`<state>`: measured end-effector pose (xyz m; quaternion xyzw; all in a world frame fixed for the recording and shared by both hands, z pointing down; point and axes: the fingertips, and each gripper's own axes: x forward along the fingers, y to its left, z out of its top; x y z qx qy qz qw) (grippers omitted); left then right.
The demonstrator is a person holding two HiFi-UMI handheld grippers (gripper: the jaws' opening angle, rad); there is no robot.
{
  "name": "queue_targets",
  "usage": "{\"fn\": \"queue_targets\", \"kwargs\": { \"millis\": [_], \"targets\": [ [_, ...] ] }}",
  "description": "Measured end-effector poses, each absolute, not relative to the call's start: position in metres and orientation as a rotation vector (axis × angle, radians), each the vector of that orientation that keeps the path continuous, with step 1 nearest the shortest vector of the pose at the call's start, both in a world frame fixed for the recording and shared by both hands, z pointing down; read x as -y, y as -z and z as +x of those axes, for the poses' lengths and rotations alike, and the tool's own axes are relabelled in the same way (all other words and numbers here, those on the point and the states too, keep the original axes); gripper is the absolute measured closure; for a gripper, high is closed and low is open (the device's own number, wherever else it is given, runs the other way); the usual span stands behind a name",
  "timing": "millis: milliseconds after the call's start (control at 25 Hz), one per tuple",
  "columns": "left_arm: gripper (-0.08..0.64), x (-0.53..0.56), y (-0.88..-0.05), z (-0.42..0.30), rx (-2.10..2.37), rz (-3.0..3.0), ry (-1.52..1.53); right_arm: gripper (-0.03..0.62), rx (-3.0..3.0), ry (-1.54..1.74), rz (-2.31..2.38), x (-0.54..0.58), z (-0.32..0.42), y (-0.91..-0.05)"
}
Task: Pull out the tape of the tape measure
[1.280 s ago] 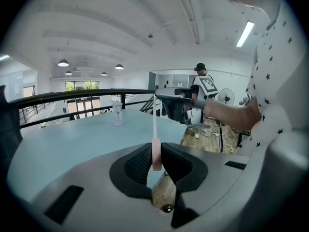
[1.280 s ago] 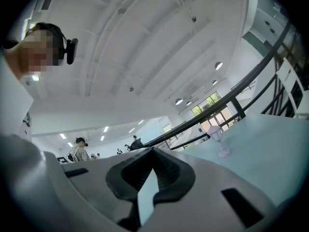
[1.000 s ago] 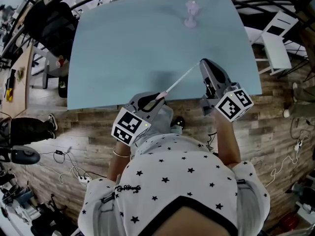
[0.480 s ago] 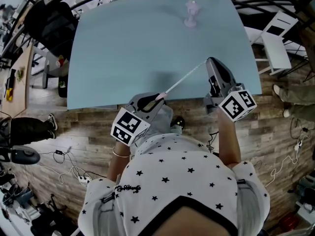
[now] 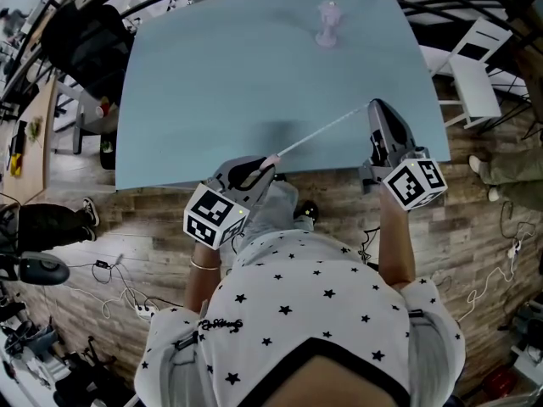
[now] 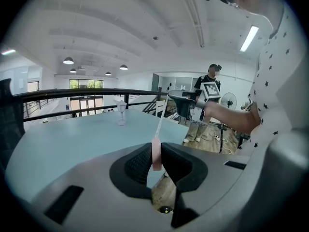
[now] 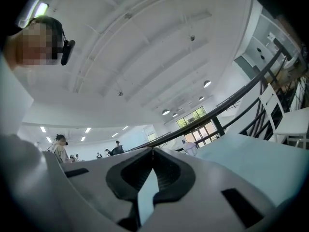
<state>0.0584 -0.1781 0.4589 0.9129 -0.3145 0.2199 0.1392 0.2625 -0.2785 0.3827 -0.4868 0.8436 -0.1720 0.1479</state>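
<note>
A small pink tape measure (image 5: 271, 160) sits over the near edge of the light blue table (image 5: 212, 83), with my left gripper (image 5: 265, 164) shut on it. In the left gripper view the pink case (image 6: 157, 154) stands upright between the black pads (image 6: 137, 164). Its thin white tape (image 5: 322, 131) runs taut up and to the right, above the tabletop. My right gripper (image 5: 373, 107) is shut on the tape's far end. In the right gripper view the jaws (image 7: 153, 151) meet at a closed line and the tape end is barely visible.
A small pale goblet-shaped ornament (image 5: 329, 24) stands near the table's far edge. A white chair (image 5: 475, 75) is off the right side, a black chair (image 5: 89, 45) off the left. Cables lie on the wooden floor (image 5: 119, 287). Another person (image 6: 211, 83) stands in the background.
My right gripper has moved to the right with the tape end, and more tape shows between the two grippers. The left gripper has shifted slightly down and left.
</note>
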Motion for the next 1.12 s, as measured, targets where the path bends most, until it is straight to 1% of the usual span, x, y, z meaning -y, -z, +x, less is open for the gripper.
{"fn": "queue_targets", "kwargs": {
  "millis": [760,1120],
  "targets": [
    [0.474,0.202,-0.418,0.025,0.974,2.619,-0.298,0.592,-2.533,0.403,-1.533,0.254,0.254,-0.411],
    [0.474,0.201,-0.412,0.017,1.015,2.635,-0.267,0.592,-2.578,0.354,-1.556,0.238,0.241,-0.422]
  ]
}}
